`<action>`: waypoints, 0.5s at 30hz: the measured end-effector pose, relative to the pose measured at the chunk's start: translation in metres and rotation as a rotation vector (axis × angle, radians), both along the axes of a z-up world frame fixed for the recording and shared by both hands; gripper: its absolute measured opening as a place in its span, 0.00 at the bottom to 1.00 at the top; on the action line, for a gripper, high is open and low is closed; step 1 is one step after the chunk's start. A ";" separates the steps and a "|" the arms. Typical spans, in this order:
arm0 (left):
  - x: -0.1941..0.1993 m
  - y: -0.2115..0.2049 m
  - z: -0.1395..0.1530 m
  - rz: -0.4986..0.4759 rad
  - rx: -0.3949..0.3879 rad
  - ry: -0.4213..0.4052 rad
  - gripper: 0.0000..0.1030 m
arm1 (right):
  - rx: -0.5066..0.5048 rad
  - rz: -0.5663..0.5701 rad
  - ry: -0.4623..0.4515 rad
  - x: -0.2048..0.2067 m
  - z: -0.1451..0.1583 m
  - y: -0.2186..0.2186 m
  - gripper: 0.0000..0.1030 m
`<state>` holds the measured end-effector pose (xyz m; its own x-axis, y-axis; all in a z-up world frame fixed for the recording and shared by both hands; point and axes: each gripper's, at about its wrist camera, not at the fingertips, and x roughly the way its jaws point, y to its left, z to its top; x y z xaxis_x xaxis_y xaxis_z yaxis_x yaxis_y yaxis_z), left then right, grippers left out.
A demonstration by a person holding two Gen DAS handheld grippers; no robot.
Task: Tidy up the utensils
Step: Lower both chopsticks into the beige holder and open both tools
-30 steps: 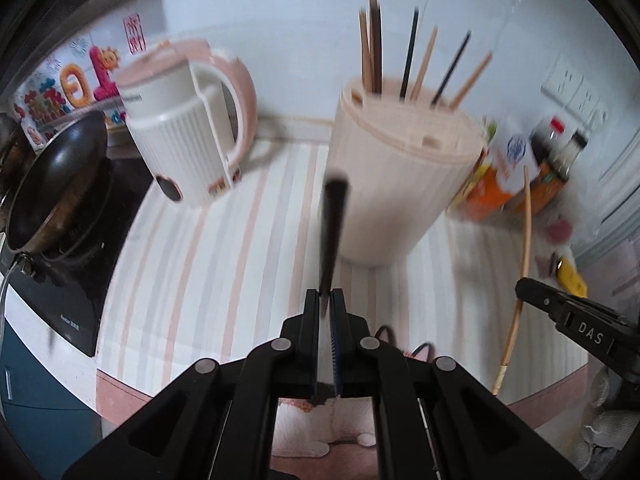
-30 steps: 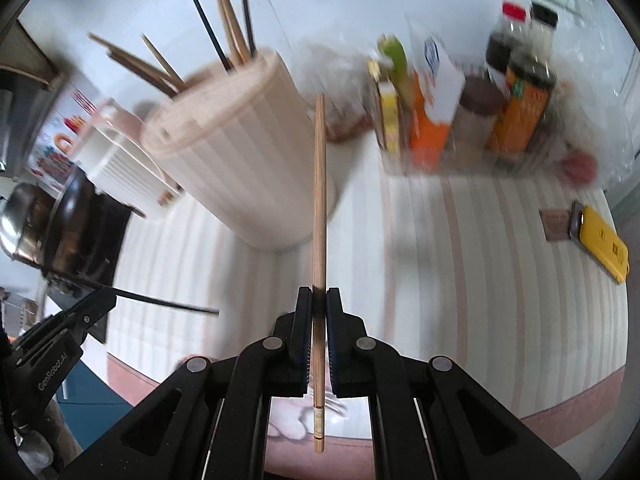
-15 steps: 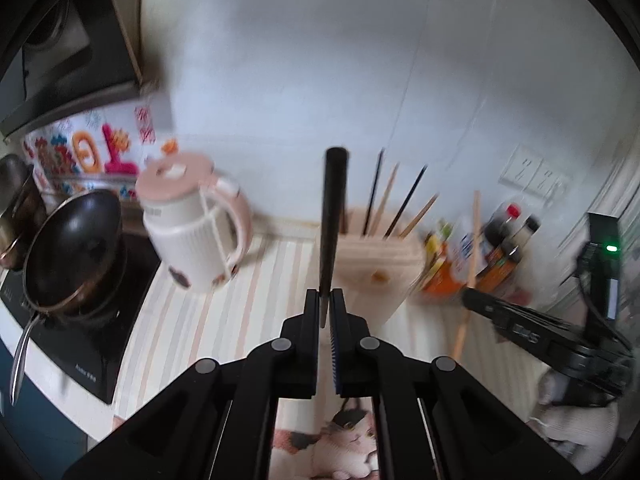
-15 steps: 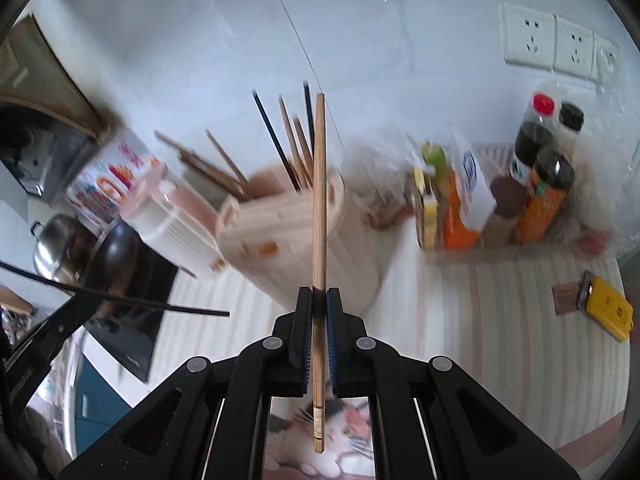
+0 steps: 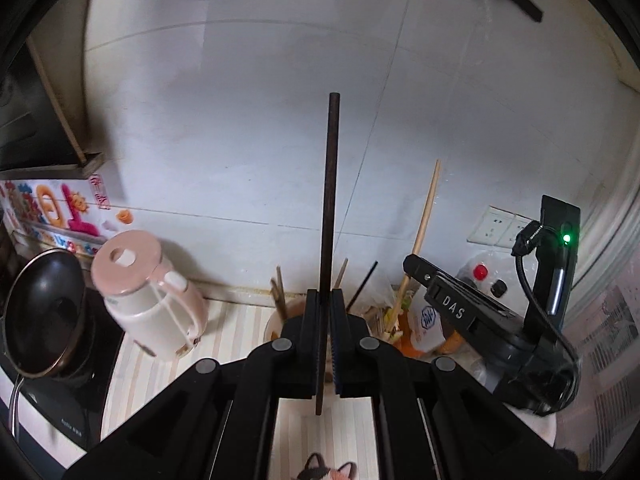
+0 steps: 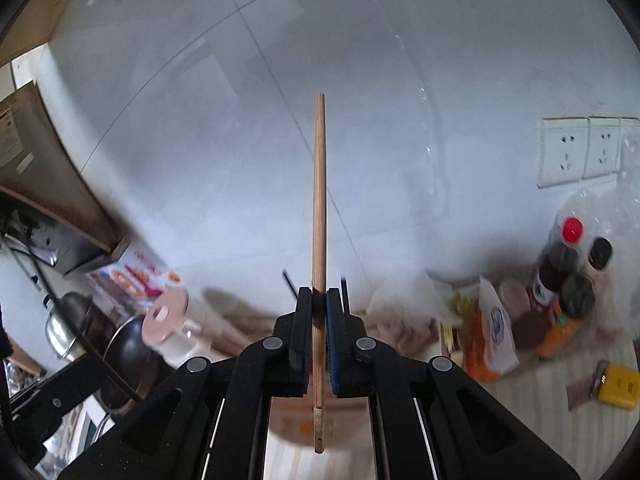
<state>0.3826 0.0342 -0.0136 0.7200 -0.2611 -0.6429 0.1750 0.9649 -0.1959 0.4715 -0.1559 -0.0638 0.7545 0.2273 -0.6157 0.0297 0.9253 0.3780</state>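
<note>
A striped counter (image 5: pixel 248 332) is seen below a white wall (image 5: pixel 260 140). A dark chopstick (image 5: pixel 330 200) is clamped upright by the left gripper (image 5: pixel 325 300) above the holder (image 5: pixel 274 326); a wooden chopstick (image 6: pixel 319 208) is clamped by the right gripper (image 6: pixel 319 300).

This is a home kitchen. A black pan (image 5: pixel 44 312) sits on a stove (image 5: pixel 80 392), a pink kettle (image 5: pixel 148 296) stands on the striped surface (image 5: pixel 232 344), and sauce bottles (image 6: pixel 560 264) line the white wall.
</note>
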 end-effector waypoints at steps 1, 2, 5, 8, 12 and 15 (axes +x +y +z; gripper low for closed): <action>0.009 -0.002 -0.001 -0.001 -0.003 0.004 0.02 | -0.004 -0.008 -0.008 0.006 -0.002 0.000 0.07; 0.016 -0.004 -0.001 -0.004 -0.004 0.005 0.02 | -0.005 -0.013 -0.015 0.011 -0.004 0.001 0.07; 0.037 -0.012 -0.001 -0.009 0.011 0.000 0.02 | -0.010 -0.035 -0.036 0.029 -0.012 0.002 0.07; 0.053 -0.018 -0.002 -0.020 0.017 0.006 0.01 | -0.023 -0.055 -0.064 0.041 -0.019 0.003 0.07; 0.067 -0.022 -0.013 -0.033 0.025 0.037 0.01 | -0.044 -0.066 -0.098 0.054 -0.025 0.005 0.06; 0.069 -0.024 -0.024 -0.047 0.025 0.070 0.01 | -0.043 -0.066 -0.105 0.060 -0.034 0.005 0.06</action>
<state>0.4511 0.0107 -0.0375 0.6605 -0.2770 -0.6978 0.2068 0.9606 -0.1856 0.5311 -0.1509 -0.0975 0.8277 0.1501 -0.5407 0.0536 0.9380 0.3425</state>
